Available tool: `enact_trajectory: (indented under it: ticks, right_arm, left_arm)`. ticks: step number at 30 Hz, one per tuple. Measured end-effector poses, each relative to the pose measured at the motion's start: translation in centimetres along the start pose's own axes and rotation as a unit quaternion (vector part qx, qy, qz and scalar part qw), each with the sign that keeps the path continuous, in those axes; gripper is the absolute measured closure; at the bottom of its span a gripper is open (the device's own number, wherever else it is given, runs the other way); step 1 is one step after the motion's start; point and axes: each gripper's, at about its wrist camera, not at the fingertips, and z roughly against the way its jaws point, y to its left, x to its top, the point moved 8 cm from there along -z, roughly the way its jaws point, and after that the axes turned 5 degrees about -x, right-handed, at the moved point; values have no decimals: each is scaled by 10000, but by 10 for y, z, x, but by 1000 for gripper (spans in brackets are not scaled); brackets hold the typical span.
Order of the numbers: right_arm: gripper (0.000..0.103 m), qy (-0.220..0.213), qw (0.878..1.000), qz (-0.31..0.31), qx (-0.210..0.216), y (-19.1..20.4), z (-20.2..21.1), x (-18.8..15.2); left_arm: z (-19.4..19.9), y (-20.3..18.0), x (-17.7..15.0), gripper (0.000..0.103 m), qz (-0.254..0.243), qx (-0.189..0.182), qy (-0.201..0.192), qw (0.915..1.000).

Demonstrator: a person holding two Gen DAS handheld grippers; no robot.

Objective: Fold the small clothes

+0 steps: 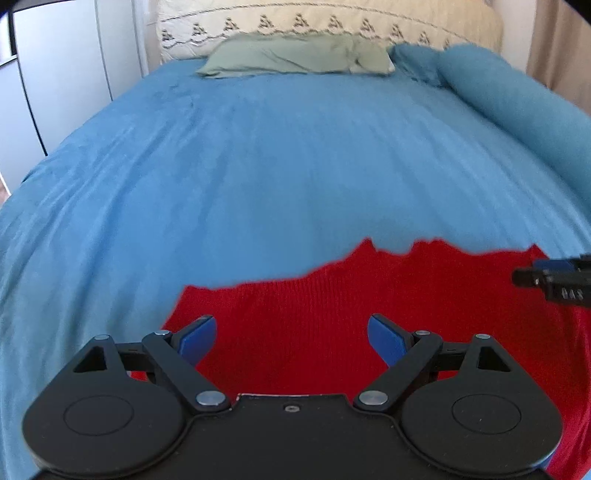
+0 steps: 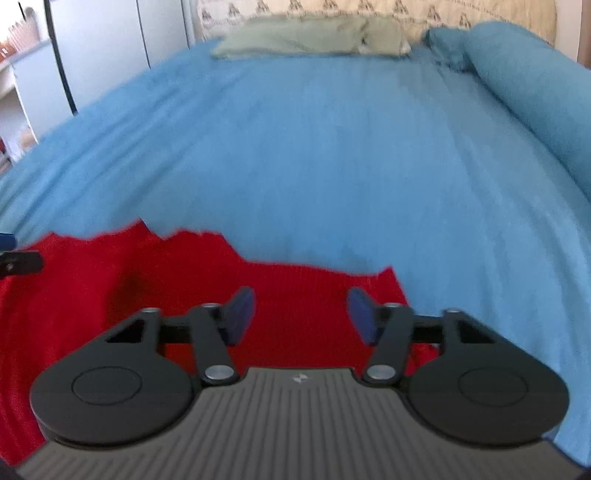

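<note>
Red knit garment lay flat on the blue bedspread at the near end of the bed, far edge ragged/uneven. Left gripper hovered over the garment's left portion, jaws spread wide, blue pads apart w/ only red fabric showing between; nothing held. Right gripper was over the garment's right portion near its right corner, jaws also wide apart, nothing held; contact w/ fabric could not be determined in either view.

Left wrist view only: garment's left edge and its full width to the right; right gripper's tip entering at the right margin, above the cloth. Right wrist view only: garment's right corner, a dark fold/shadow in the fabric, left gripper's tip at left margin, shelving w/ items at far left. Right view was blurred.

Surroundings: green pillow at the head of the bed, rolled blue blanket along the right side, cream embroidered headboard cover behind, white wardrobe doors at left. Each gripper's body hid the garment's near edge.
</note>
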Motion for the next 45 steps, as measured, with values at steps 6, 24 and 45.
enact_trajectory:
  ticks: [6,24,45]
  right_arm:
    - [80,17,9986,465,-270,3,-16,-14]
    - [14,-748,9968,-292,-47,-20,37,-19]
    - [10,-325,9993,-160,-74,-37,89,-60]
  left_arm:
    - [-5,10,-9,11,12,50,129,9999]
    - [34,31,-26,11,627,-8,-150,9979]
    - [62,22,-56,6,501,720,188,9960]
